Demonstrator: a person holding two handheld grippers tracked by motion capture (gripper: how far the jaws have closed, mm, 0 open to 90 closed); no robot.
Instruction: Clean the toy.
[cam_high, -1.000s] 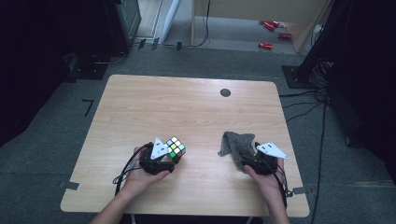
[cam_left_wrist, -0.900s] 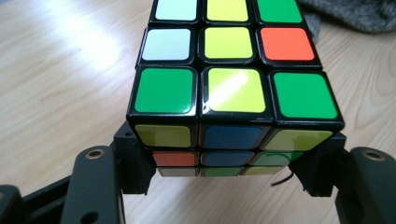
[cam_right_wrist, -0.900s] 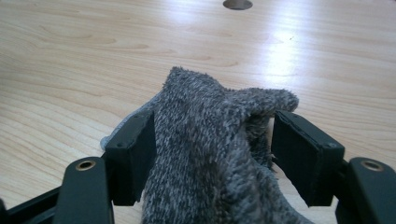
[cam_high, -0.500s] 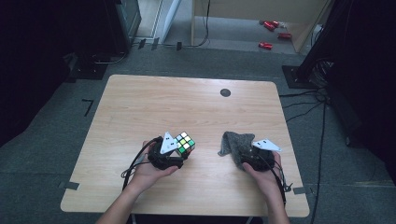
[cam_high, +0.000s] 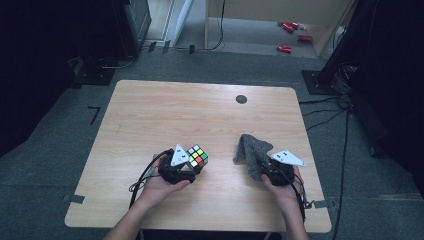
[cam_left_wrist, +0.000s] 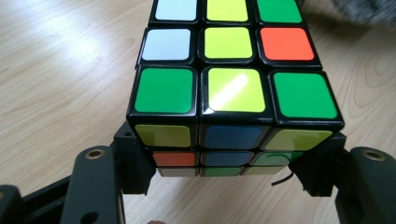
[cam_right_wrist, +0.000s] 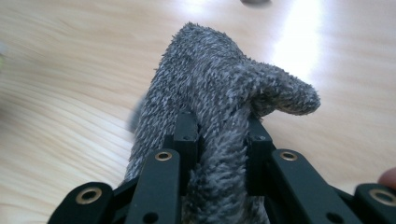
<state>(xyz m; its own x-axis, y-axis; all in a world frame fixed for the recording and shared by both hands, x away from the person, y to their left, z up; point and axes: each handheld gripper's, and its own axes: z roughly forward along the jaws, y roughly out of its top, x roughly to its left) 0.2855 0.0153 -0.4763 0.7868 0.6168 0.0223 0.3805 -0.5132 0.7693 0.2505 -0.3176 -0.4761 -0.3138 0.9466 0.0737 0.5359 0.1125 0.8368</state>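
Shifted since the earlier frames: the left gripper (cam_high: 192, 167) and its cube now sit slightly further right and forward on the surface; the right gripper (cam_high: 267, 167) and its cloth are nearly unchanged.

Item 1, left gripper. Held in the person's left hand (cam_high: 162, 182) at the near left of the light wooden surface (cam_high: 165, 115). Fingers (cam_left_wrist: 133, 161) set at a moderate spread, clamped against the two opposite lower sides of the multicoloured plastic puzzle cube (cam_left_wrist: 233, 93). Cube is held just above the wood, top face showing green, yellow, white and orange-red tiles.

Item 2, right gripper. Held in the person's right hand (cam_high: 285, 192) at the near right. Fingers (cam_right_wrist: 187, 135) narrow, nearly closed, pinching a fold of the grey fuzzy knitted cloth (cam_right_wrist: 219, 102). Cloth stands bunched upward from the grip and droops leftward toward the cube, apart from it.

Item 3, a small dark round mark (cam_high: 241, 99) on the far part of the surface.

Item 4, red objects (cam_high: 285, 48) on the floor beyond.
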